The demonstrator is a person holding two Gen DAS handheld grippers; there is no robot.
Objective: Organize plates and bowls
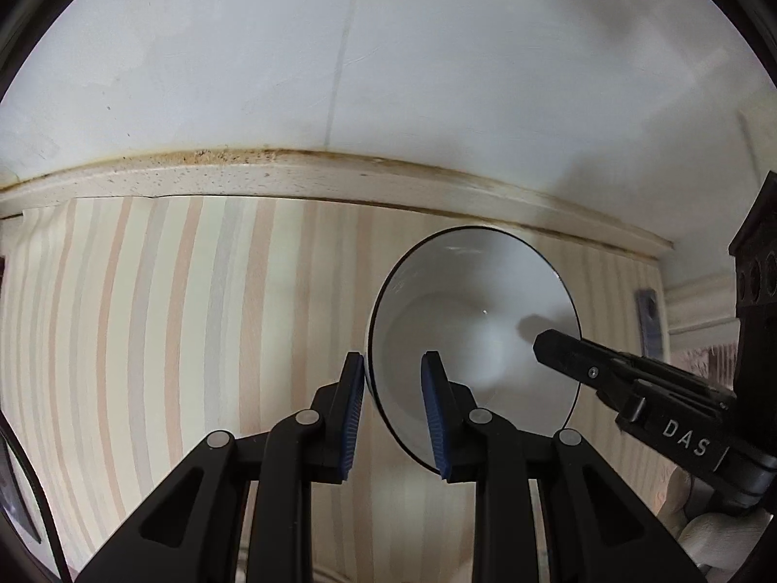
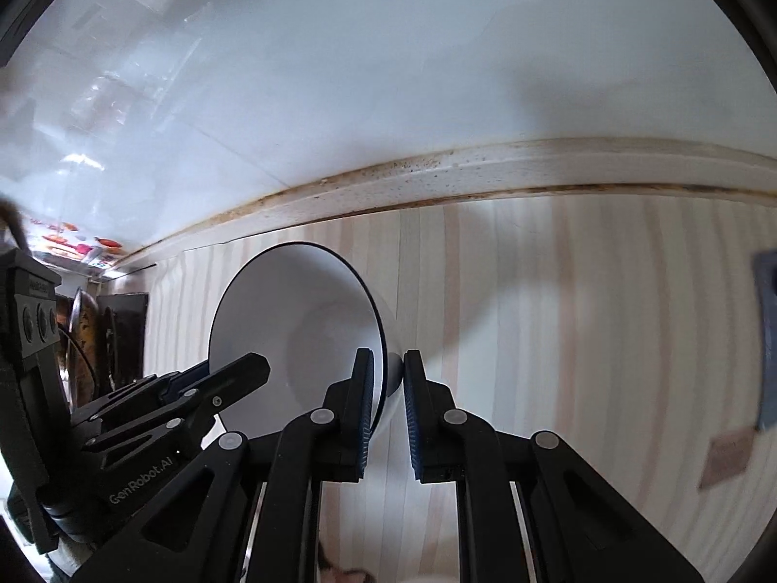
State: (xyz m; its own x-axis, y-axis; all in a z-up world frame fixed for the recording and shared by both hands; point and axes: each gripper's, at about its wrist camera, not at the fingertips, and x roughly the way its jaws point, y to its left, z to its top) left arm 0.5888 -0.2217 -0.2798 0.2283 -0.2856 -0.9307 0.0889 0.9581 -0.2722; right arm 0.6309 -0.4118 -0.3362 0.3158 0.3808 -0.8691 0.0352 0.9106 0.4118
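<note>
Two grippers share one white bowl (image 1: 466, 335) — glazed, stiff, slippery, breakable, we judge. Our left gripper (image 1: 393, 418) straddles its rim, fingers not visibly pressing; our right gripper (image 2: 388, 418) pinches the opposite rim — the wall there is the sensible hold.

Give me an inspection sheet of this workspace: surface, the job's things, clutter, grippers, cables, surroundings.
Surface: striped wood-look counter, bare around the bowl.
Job's things: one white bowl with a dark rim line, tipped on edge; no plates seen.
Clutter: a dark flat piece and a brownish scrap at the counter's right edge.
Grippers: left gripper straddles the bowl's rim, one finger inside and one outside; right gripper does the same on the opposite rim.
Cables: nothing seen.
Surroundings: white wall, with a stained trim strip where it meets the counter.
</note>
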